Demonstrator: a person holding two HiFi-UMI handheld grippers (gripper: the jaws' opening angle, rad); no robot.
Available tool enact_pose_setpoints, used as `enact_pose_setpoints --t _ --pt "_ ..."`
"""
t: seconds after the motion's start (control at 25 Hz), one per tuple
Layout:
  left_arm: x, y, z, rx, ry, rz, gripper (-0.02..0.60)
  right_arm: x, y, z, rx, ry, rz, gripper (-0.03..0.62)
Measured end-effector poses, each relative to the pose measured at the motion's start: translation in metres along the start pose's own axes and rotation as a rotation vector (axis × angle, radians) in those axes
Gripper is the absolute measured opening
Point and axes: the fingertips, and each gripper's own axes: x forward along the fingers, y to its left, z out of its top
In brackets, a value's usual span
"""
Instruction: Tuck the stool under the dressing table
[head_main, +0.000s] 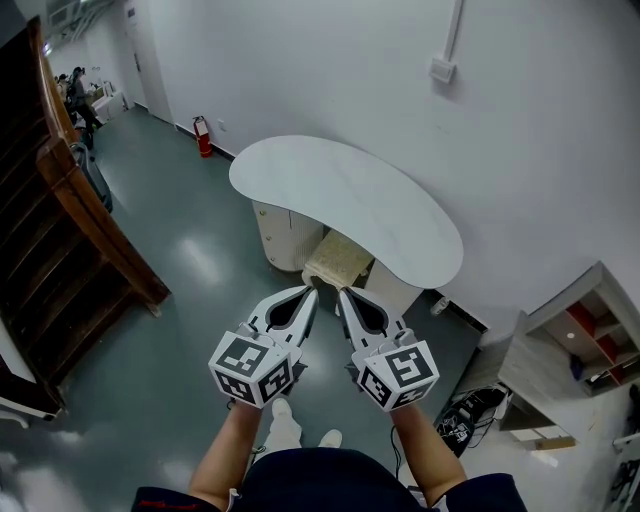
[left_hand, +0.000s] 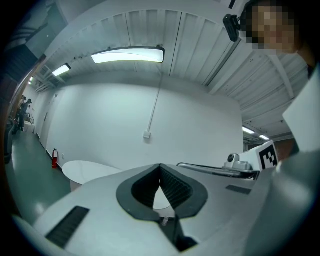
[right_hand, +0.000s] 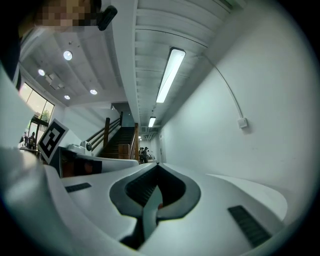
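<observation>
Left claw (head_main: 311, 293) and right claw (head_main: 343, 294) both shut and empty, held side by side just short of the stool (head_main: 338, 262).
Jaws meet tip to tip with nothing between. The stool stands in the knee gap, far part under the white counter (head_main: 345, 195), near edge showing. Probably light with a rigid frame, but the fluffy seat gives, so hold the seat's rim rather than the pile.

Dressing table, white, kidney-shaped top (head_main: 345, 200): one, far centre.
Stool, beige cushioned seat (head_main: 338, 262): one, at the table's near edge.
Hand-held grippers, white, each with a marker cube: two, near centre, being the left gripper (head_main: 312, 293) and the right gripper (head_main: 342, 294).
Fire extinguisher, red (head_main: 203, 137): one, far left.
Staircase, dark wood (head_main: 60, 230): one, left.
Shelf unit, open-fronted (head_main: 570, 350): one, right.
</observation>
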Motion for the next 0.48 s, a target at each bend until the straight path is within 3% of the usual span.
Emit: enact_pose_setpoints --t 0.48 --pt "-0.023 -0.016 0.002 -0.006 -0.023 0.048 0.008 -0.024 0.018 0.004 -0.041 -0.009 0.048 0.009"
